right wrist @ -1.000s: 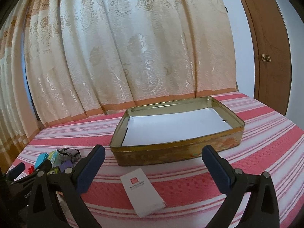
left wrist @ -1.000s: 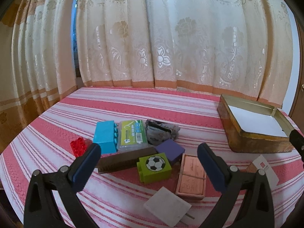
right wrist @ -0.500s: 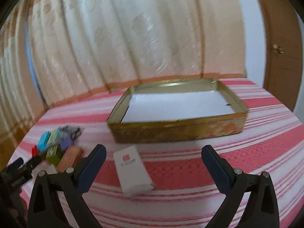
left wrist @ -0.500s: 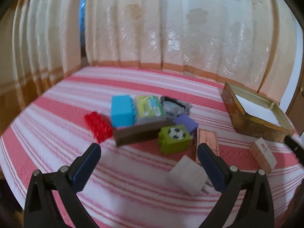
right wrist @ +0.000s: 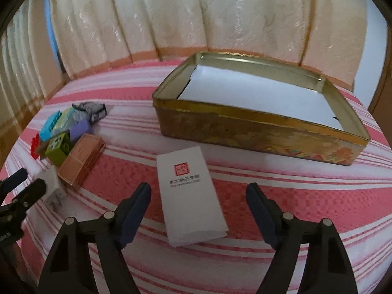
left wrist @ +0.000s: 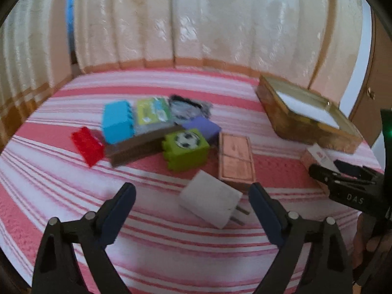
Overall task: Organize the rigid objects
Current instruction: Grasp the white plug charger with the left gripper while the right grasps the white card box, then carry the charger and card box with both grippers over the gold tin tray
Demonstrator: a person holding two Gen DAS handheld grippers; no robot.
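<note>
Right gripper [right wrist: 197, 197] jaws just been closing, nothing gripped; white box [right wrist: 189, 194] between them, short of tin [right wrist: 245, 125], long axis along pointing line. Left gripper [left wrist: 192, 202] wide, empty, white charger [left wrist: 210, 199] ahead. Right nearer tin.

Toy blocks [left wrist: 183, 147] and small boxes [right wrist: 188, 193] lie beside open tin [right wrist: 267, 134].
</note>
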